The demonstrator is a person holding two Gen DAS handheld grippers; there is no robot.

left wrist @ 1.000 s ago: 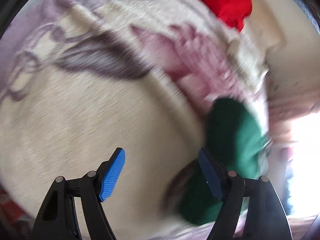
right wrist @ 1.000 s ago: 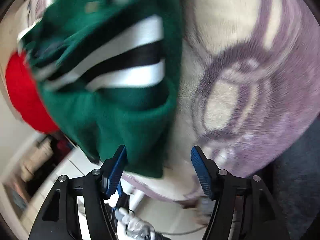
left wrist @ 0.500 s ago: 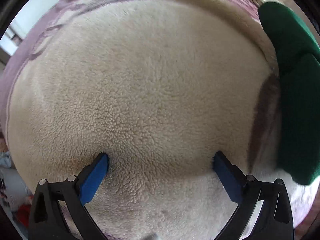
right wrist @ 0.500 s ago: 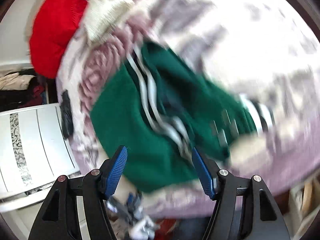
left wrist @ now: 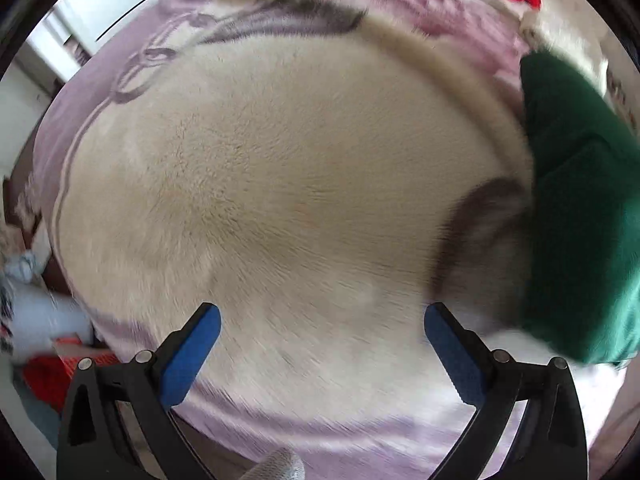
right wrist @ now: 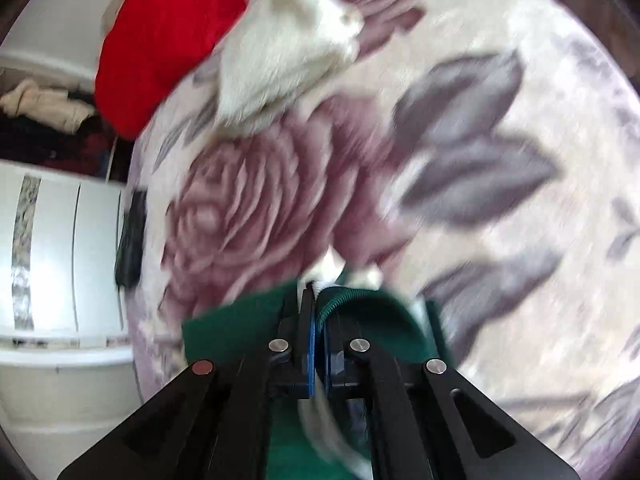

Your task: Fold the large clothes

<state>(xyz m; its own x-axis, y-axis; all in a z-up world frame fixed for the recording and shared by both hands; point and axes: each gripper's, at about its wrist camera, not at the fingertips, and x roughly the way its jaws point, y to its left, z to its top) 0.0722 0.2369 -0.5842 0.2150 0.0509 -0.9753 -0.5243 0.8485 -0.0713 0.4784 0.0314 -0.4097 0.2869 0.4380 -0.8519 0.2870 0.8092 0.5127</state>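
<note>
**Gripping the green garment edge**

Pinching the ribbed edge of the green garment [right wrist: 240,332], the right gripper [right wrist: 316,320] has just closed its blue pads flat on the fabric. The left gripper [left wrist: 320,344] has its jaws spread wide, nothing between them, above the cream fleece blanket [left wrist: 280,180]. The garment lies on this rose-patterned blanket; a red cloth [right wrist: 168,40] sits at its far edge.

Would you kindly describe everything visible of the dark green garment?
The dark green fleece-like garment is soft and matte, with a ribbed green edge and some white fabric bunched at the pinch point. The right gripper is shut on that edge, above the floral plush blanket. In the left wrist view the garment lies crumpled on the blanket's right side, clear of the open left gripper.
</note>
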